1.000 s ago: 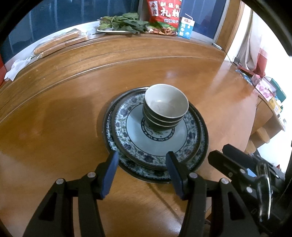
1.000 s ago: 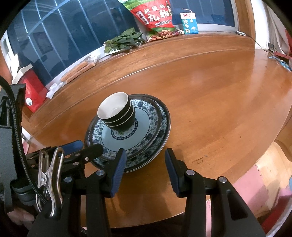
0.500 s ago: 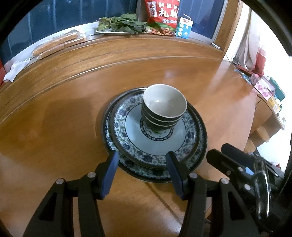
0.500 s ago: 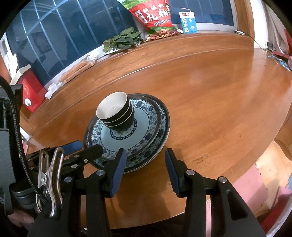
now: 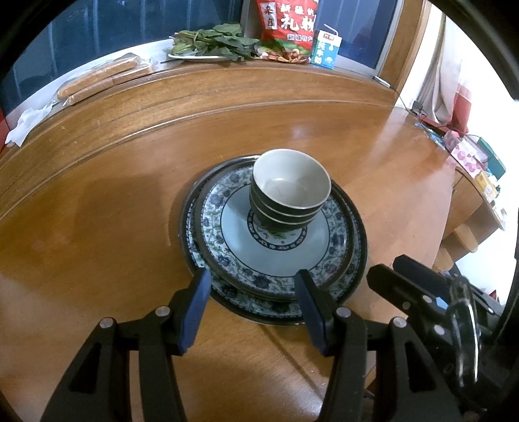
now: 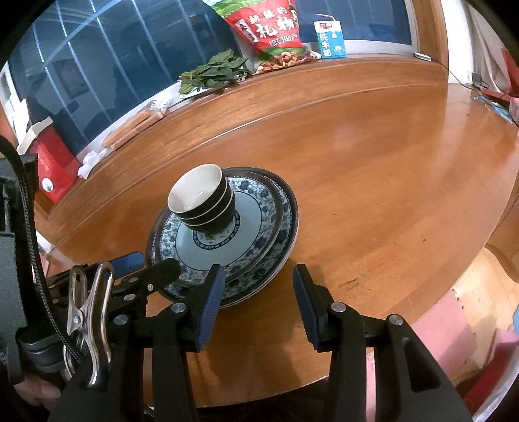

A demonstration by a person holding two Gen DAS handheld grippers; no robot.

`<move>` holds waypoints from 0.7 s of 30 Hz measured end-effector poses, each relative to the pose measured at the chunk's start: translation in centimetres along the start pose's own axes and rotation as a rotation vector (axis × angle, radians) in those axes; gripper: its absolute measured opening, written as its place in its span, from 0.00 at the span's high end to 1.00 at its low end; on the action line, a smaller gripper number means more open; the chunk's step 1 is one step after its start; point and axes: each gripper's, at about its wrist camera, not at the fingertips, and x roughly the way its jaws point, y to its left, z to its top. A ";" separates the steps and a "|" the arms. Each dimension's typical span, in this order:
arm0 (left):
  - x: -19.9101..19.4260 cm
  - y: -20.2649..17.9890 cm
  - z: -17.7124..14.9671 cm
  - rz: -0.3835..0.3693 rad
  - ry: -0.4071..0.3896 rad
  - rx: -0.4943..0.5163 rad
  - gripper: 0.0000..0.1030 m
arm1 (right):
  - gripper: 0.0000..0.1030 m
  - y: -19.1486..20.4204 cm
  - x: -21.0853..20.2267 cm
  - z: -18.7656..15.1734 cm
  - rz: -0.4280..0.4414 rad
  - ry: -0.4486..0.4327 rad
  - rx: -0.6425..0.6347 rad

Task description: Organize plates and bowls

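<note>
Both hand-held grippers hover over the near side of the round wooden desk (image 5: 97,207), each with its blue-padded jaws apart and nothing between them. From its own camera, the left hand-held gripper (image 5: 251,308) sits just at the near rim of the plate stack, its two fingers standing over that edge without visibly pinching it. The right hand-held gripper (image 6: 256,305) hangs at the stack's near right edge; its left finger overlaps the plate rim in the picture, while its right finger stands over bare wood.

The stack of plates (image 5: 279,256) lies flat near the middle of the desk: blue-and-white floral plates with dark rims, the lower ones showing as slightly offset edges beneath the top one. On the top plate stands a nest of three bowls (image 5: 288,191), dark outside and pale inside, upright and set a little toward the far side of the plate's centre. The right wrist view shows the same bowls (image 6: 202,201) toward the left of the plates (image 6: 259,224).

Along the window ledge beyond the desk are a plate of leafy greens (image 5: 211,42), a red snack bag (image 5: 285,22), a small milk carton (image 5: 326,50), wrapped long biscuits (image 5: 100,76) and a crumpled tissue (image 5: 26,121).
</note>
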 end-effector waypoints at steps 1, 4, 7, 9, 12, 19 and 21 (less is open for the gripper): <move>0.0 0.0 0.0 0.000 -0.002 0.000 0.45 | 0.56 0.0 0.0 0.0 -0.001 0.000 0.000; -0.1 0.0 -0.1 -0.002 -0.006 0.000 0.45 | 0.56 0.0 0.0 0.0 -0.001 0.000 0.000; 0.0 -0.2 -0.1 -0.004 -0.004 0.002 0.45 | 0.56 0.0 0.0 0.0 -0.001 0.000 0.001; 0.0 -0.2 -0.1 -0.005 -0.002 0.003 0.45 | 0.56 -0.1 0.0 0.0 -0.002 0.000 0.004; 0.0 -0.2 -0.1 -0.006 -0.001 0.003 0.45 | 0.56 -0.2 0.1 0.0 -0.003 0.001 0.006; 0.1 -0.3 0.0 -0.008 0.001 0.006 0.45 | 0.56 -0.4 0.1 0.0 -0.004 0.001 0.009; 0.2 -0.3 0.0 -0.008 0.000 0.008 0.45 | 0.56 -0.5 0.1 0.1 -0.004 -0.001 0.009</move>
